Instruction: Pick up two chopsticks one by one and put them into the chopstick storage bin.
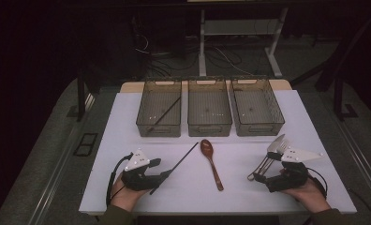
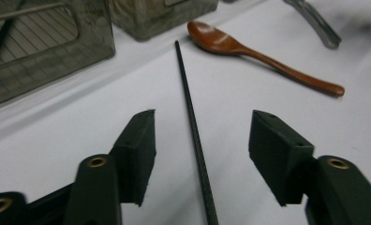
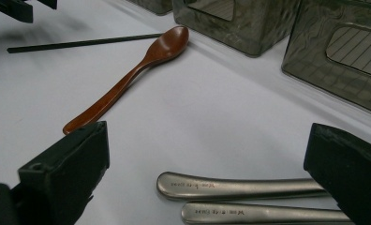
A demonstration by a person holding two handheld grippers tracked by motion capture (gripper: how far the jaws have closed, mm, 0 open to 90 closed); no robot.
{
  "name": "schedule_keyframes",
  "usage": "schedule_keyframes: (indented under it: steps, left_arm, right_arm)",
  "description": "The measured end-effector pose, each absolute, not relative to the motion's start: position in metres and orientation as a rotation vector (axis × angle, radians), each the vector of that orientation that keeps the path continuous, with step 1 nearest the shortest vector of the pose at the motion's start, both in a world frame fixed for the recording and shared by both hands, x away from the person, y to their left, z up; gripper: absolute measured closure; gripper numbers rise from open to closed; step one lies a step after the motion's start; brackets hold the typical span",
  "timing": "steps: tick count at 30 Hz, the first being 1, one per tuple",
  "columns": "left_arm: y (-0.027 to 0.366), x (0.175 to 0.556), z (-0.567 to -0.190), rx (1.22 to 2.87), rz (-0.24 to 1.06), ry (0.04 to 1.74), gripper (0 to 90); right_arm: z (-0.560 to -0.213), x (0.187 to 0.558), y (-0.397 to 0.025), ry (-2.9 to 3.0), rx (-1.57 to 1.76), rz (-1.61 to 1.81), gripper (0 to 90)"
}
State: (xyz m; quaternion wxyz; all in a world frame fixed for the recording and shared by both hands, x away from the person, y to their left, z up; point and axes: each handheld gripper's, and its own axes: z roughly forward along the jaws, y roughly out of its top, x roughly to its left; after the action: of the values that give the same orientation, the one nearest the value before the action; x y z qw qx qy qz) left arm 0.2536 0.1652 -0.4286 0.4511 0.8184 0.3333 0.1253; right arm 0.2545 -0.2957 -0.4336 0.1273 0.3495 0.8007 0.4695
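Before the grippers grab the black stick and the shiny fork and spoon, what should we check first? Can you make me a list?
1. Left gripper open wide enough: ok, its jaws stand apart.
2. Black chopstick lined up between the left jaws: ok, it runs down the middle of the gap.
3. Right gripper open: ok, jaws are wide apart.
4. Metal handles between the right jaws: ok, both lie side by side in the gap.
5. Wooden spoon out of the way: ok, it lies apart in the middle of the table.
6. Left bin has room: ok, one chopstick lies inside already.
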Motion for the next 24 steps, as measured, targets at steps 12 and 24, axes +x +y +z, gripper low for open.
schedule_keyframes:
  steps: [12, 24]
  left_arm:
    - [0.154, 0.258, -0.441, 2.078, 0.24, 0.845, 69.6]
    - [0.154, 0.26, -0.448, 2.138, 0.238, 0.879, 78.7]
  right_arm:
    - [-0.434, 0.255, -0.296, 2.331, 1.017, 1.363, 0.0]
    - [-0.434, 0.255, -0.296, 2.33, 1.016, 1.362, 0.0]
